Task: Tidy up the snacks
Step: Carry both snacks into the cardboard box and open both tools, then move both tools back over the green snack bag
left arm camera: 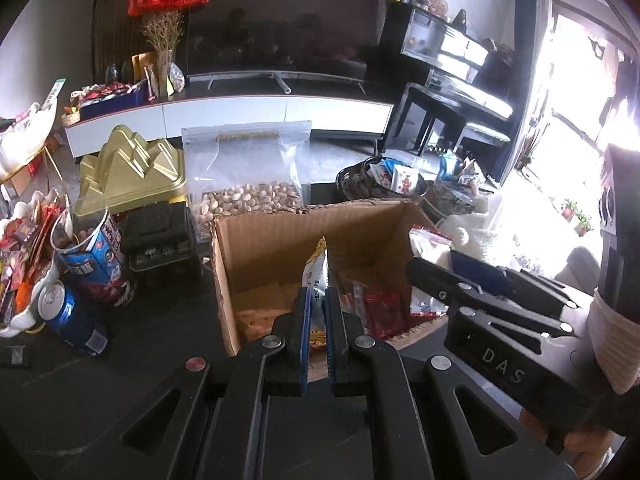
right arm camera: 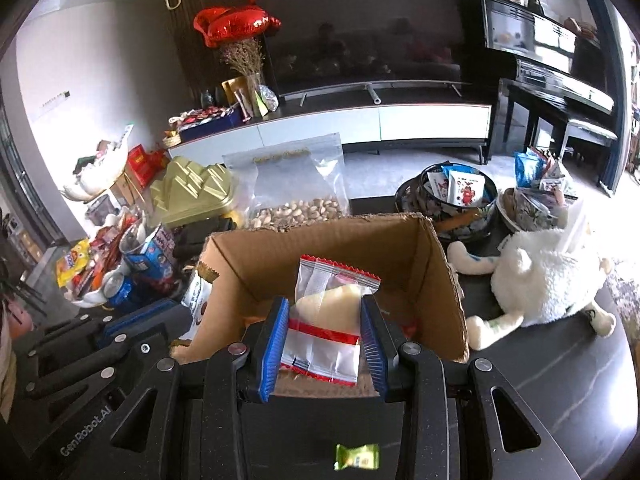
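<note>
Was the putting-away step, by the look of it: two snacks held over the cardboard box [right arm camera: 436,280] on the dark worktop [right arm camera: 560,380]. Held a clear packet with red stripes [right arm camera: 324,320], pale lump inside, squeezed in the right gripper [right arm camera: 326,340]. Pinched a thin white and yellow packet [left arm camera: 318,280] edge-on in the left gripper [left arm camera: 317,322]. Showed red packets [left arm camera: 384,312] already in the box. Called next for lowering inside, then letting go.
</note>
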Demonstrator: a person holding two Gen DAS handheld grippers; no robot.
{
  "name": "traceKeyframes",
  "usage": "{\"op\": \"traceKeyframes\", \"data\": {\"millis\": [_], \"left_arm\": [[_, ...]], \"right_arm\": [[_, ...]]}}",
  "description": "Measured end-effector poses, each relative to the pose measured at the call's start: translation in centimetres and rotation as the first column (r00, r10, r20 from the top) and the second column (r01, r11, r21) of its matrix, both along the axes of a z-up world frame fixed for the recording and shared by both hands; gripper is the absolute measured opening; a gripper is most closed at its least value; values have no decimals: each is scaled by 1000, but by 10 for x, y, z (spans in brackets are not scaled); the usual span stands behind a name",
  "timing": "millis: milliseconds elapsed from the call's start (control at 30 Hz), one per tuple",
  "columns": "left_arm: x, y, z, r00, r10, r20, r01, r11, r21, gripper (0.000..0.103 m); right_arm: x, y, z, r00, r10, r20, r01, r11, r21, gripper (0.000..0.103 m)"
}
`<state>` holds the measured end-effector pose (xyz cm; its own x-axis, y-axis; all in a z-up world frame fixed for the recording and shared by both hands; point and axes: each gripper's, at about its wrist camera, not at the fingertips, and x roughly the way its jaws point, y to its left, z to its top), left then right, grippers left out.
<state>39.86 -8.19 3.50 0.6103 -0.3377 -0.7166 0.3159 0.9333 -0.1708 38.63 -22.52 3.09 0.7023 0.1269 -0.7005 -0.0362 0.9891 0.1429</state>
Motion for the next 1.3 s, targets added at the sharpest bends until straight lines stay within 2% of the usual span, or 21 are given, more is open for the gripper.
{"op": "traceKeyframes", "data": {"millis": [33,100,433,667,967,1300], "left_arm": [[3,0,-1,1000,1,1,-1,1000,6,12],[7,1,-5,1000,12,-2,-12,1000,17,21],[-16,7,-9,1000,2,10,-2,1000,22,25],[-50,16,-1,999,13,35,-14,1000,26,30],[-100,21,4,999,-16,50,15,1000,20,34],[-147,25,2,996,-45,83,42,998,38,39]], "right_arm": [[3,-1,-1,1000,-4,3,4,1000,-8,38],[7,-2,-3,1000,-18,7,18,999,-28,47],[-13,-5,-10,1000,-14,-2,14,1000,-23,49],[-51,-2,-3,1000,-3,19,3,1000,-23,49],[-104,1,5,999,9,33,-9,1000,-8,49],[-150,4,-2,1000,17,16,-17,1000,-14,49]]}}
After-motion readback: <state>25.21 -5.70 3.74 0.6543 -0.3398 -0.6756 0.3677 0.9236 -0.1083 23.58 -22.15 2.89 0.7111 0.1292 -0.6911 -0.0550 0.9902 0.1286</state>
